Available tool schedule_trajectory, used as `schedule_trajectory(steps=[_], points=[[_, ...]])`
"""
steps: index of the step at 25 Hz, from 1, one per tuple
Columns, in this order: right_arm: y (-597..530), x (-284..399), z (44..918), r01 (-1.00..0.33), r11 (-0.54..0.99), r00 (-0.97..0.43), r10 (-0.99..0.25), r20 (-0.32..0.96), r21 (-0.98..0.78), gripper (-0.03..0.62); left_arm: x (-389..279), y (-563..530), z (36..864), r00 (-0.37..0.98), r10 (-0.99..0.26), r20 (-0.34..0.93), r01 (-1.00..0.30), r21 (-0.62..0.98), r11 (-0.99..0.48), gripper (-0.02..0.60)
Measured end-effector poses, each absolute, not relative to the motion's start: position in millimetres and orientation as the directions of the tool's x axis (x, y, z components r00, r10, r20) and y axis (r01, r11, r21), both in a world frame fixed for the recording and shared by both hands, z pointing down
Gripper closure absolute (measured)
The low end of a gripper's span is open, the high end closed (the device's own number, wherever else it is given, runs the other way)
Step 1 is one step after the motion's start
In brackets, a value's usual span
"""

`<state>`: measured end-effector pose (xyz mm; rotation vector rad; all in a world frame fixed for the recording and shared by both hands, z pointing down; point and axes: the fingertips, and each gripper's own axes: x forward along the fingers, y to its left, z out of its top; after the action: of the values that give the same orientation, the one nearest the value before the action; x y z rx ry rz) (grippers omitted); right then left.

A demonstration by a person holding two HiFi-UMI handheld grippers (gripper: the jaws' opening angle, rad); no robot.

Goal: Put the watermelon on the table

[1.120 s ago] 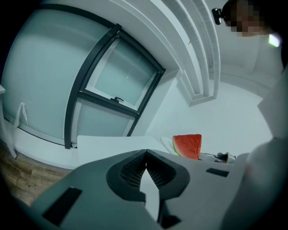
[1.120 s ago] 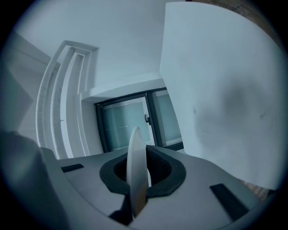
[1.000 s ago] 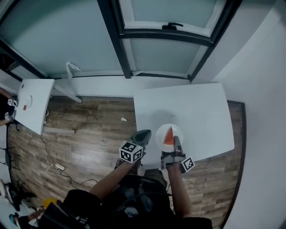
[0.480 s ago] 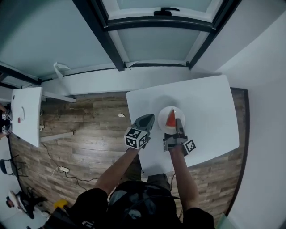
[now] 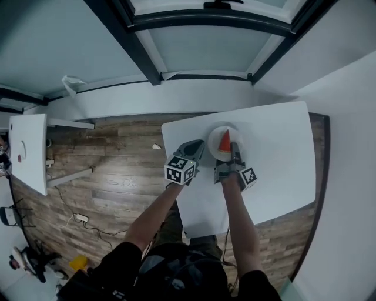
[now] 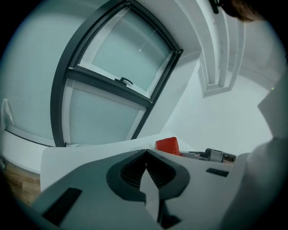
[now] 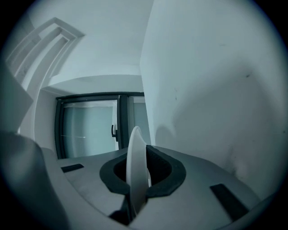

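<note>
A red wedge of watermelon (image 5: 225, 141) stands on a small white plate (image 5: 218, 136) over the far left part of the white table (image 5: 276, 153). My right gripper (image 5: 234, 147) is shut on the plate's near rim; in the right gripper view the plate (image 7: 134, 179) shows edge-on, clamped between the jaws of the right gripper (image 7: 135, 152). My left gripper (image 5: 199, 144) sits just left of the plate, shut with nothing in it. In the left gripper view the watermelon (image 6: 167, 144) peeks out beyond the closed left gripper (image 6: 146, 152).
A second white table (image 5: 26, 150) stands at the far left on the wooden floor (image 5: 117, 170). A power strip with its cable (image 5: 79, 218) and a small white scrap (image 5: 156, 146) lie on the floor. A dark-framed window (image 5: 194, 17) is ahead.
Both grippers have moved forward and down together, carrying the plate with the watermelon from the table's near edge to over its far left part.
</note>
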<state>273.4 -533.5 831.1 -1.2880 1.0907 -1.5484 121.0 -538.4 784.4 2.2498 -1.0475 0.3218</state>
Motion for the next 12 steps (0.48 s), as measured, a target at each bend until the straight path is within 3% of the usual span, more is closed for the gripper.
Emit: schedule_trajectory(steps=[6,12], points=[[-565.2,284.5,855.9,0.015,-0.343,-0.056,-0.938,0.342,-0.939,0.566,123.7,-545.2,786.9,0.669,-0.584,0.459,-0.741,0.473,-0.477,0.577],[-576.2,284.2,867.1,-0.065,-0.431,-0.074,-0.897,0.435,-0.9,0.566,113.7,-529.8,787.4,0.693,-0.546,0.471,-0.718,0.516,-0.467,0.577]])
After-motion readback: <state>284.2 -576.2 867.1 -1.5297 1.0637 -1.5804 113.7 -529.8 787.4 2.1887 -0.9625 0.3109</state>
